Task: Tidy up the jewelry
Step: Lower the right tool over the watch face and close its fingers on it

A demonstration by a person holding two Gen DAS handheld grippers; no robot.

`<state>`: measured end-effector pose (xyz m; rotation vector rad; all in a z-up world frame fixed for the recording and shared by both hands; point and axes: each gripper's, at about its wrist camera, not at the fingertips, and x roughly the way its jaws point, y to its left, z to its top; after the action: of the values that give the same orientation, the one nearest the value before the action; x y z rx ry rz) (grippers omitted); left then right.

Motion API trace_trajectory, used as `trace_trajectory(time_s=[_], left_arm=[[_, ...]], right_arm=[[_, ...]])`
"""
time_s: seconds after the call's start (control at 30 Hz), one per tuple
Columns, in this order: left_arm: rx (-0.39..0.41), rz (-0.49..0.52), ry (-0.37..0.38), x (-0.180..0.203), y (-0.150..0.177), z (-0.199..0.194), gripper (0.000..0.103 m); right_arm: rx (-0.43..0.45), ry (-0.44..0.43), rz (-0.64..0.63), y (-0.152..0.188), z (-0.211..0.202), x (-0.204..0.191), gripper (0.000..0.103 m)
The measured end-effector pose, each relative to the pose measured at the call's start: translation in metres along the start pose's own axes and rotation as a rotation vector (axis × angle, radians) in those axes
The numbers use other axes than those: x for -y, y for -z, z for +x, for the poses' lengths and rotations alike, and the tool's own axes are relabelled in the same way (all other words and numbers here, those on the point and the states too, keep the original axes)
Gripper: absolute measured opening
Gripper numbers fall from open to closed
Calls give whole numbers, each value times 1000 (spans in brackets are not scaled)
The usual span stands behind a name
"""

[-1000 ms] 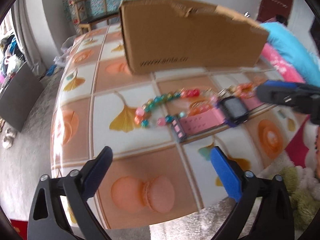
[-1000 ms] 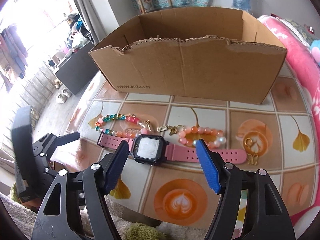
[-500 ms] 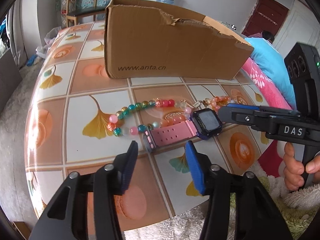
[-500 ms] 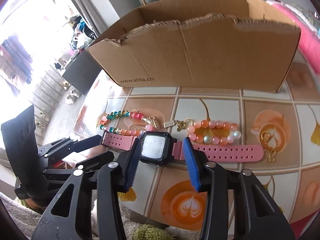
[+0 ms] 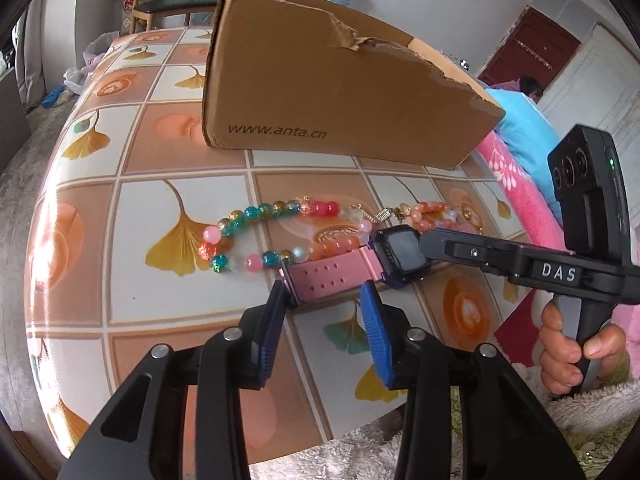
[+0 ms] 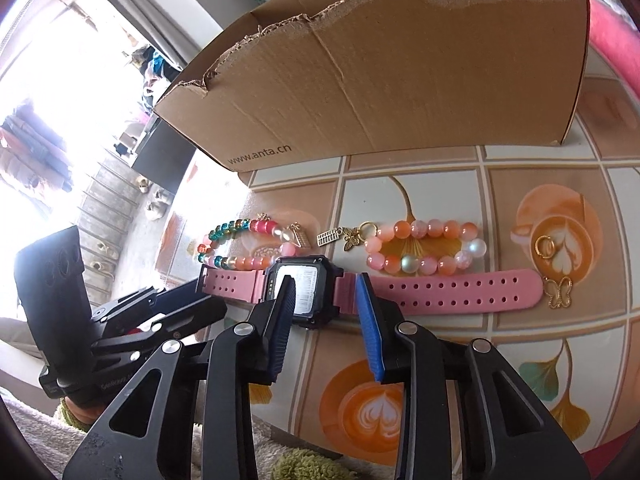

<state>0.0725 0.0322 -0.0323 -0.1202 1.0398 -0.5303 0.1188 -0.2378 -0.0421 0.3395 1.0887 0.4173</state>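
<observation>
A round table with a glossy tiled ginkgo-and-coffee print cover is seen bearing a large torn brown cardboard box at 12 o'clock. Toward 6 o'clock of the box, a pink perforated rubber-strap watch with a black square case lies flat, with a multicoloured glass bead bracelet at its 10 o'clock and a peach bead bracelet at its 1 o'clock. Small gold butterfly earrings sit by the strap tip at 3 o'clock. The watch is judged light, its strap limp and floppy, its case rigid and smooth; the case is the better hold. The right gripper is part-closed astride the case, not yet clamped; the left gripper brackets the strap end, likewise unclamped. Compared with half a second ago, both grippers have narrowed and advanced to the watch.
</observation>
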Motion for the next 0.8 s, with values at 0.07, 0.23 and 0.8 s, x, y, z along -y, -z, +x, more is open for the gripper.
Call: trace_trajectory(time_s=[0.07, 0.23, 0.8], left_arm=[[-1, -4, 4, -1, 1, 0, 38], [-5, -22, -13, -1, -1, 2, 35], [16, -7, -83, 13, -18, -19, 6]], right_arm=[[0, -3, 1, 0, 0, 2, 31], [3, -9, 4, 1, 4, 2, 31], [54, 10, -94, 3, -1, -9, 49]])
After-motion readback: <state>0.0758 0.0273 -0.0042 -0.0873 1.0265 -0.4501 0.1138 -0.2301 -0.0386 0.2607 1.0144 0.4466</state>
